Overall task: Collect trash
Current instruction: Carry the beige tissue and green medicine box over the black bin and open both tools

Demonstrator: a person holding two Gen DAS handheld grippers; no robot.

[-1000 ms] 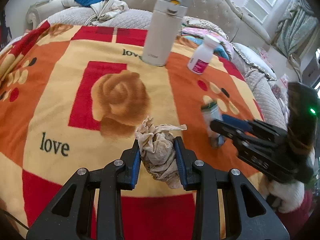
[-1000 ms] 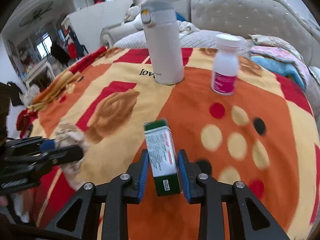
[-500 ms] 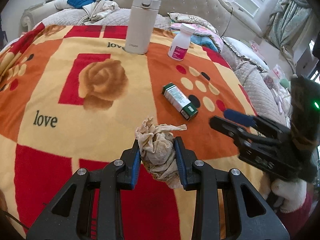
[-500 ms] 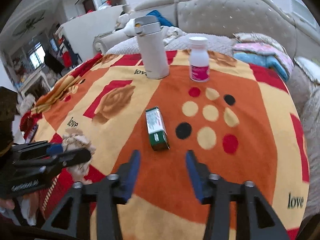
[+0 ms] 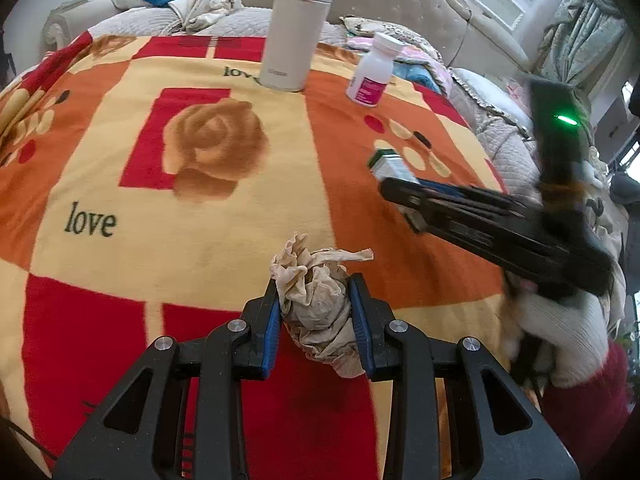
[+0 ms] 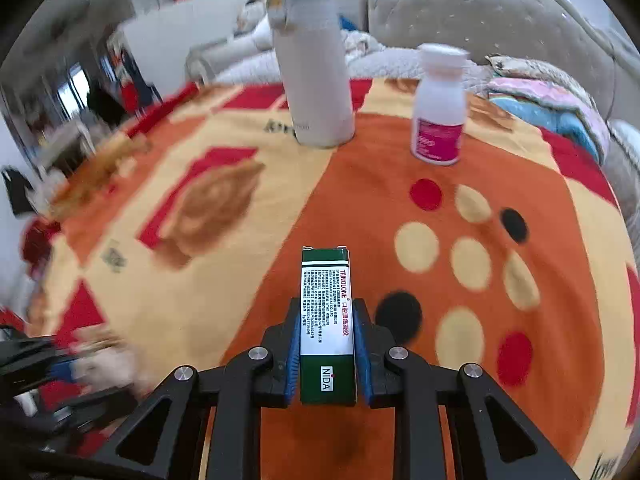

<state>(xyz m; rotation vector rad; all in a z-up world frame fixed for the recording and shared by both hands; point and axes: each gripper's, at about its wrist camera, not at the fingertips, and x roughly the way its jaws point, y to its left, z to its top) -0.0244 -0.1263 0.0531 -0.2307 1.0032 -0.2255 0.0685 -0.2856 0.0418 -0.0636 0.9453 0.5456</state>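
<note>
Left wrist view: left hand-held gripper (image 5: 316, 312) clamped on crumpled tissue wad (image 5: 316, 300) above patterned blanket (image 5: 120, 184), thermos (image 5: 294, 28) & pill bottle (image 5: 374, 70) upright at far edge, right wrist view: right hand-held gripper (image 6: 327, 354), jaws just closed, pinching green/white box (image 6: 327, 320).

Left gripper (image 5: 316, 312) angled downward, blue pads clamped on crumpled paper (image 5: 316, 304), right gripper (image 6: 327, 344) angled downward, jaws just closed, gripping small green-and-white box (image 6: 326, 320), white-gloved hand (image 5: 560, 332) behind it
</note>
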